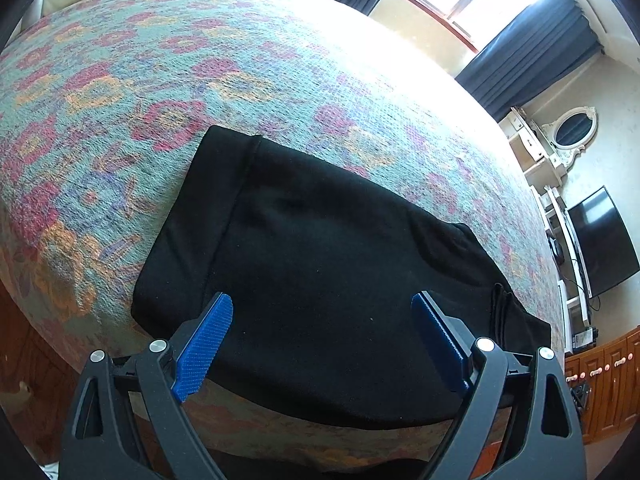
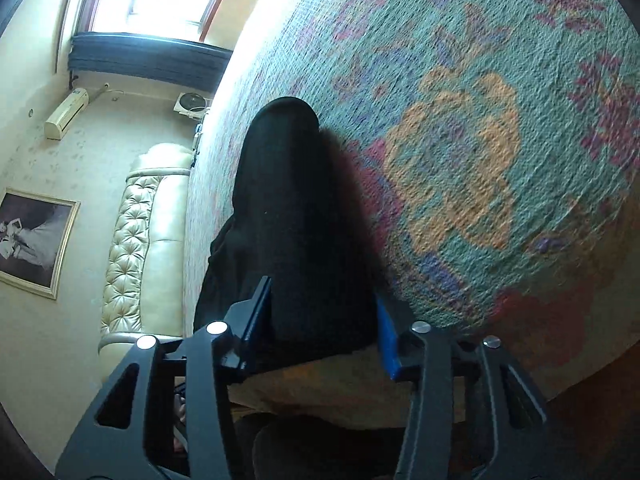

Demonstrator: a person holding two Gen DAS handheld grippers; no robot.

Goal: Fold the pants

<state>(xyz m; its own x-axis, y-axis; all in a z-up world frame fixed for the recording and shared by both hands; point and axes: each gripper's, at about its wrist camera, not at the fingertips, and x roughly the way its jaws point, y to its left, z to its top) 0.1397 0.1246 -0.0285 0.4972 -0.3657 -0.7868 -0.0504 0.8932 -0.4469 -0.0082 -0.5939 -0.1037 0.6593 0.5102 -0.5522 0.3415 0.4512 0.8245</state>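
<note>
Black knit: the pants [image 1: 320,264] lay as a compact dark block near the front edge of the bed, and that was our whole show.
Surface: a floral bedspread [image 1: 160,80] in teal, pink and orange carried them, with bare cover all around the far side.
Shape so far: we saw a roughly rectangular stack, one long fold line running down its left part, layered edges showing at the right corner.
Left gripper [image 1: 322,344]: we had it hovering above the near edge of the stack, blue pads spread wide, nothing between them.
Right gripper [image 2: 324,328]: we looked along the fabric edge-on here; the blue pads stood to either side of the dark cloth, part-way spread. Whether they actually pinched it, we could not tell.
Pants, right view [image 2: 296,220]: a thick rounded ridge ran away from us, which we read as several layers stacked up.
Progress: we judged the folding far along, perhaps at its last fold or tidy-up.
Left to do: maybe one more halving, or just squaring the ragged right corner and letting go.
Risk: soft knit slumps, so we reckoned a careless release could spill the layers.
</note>
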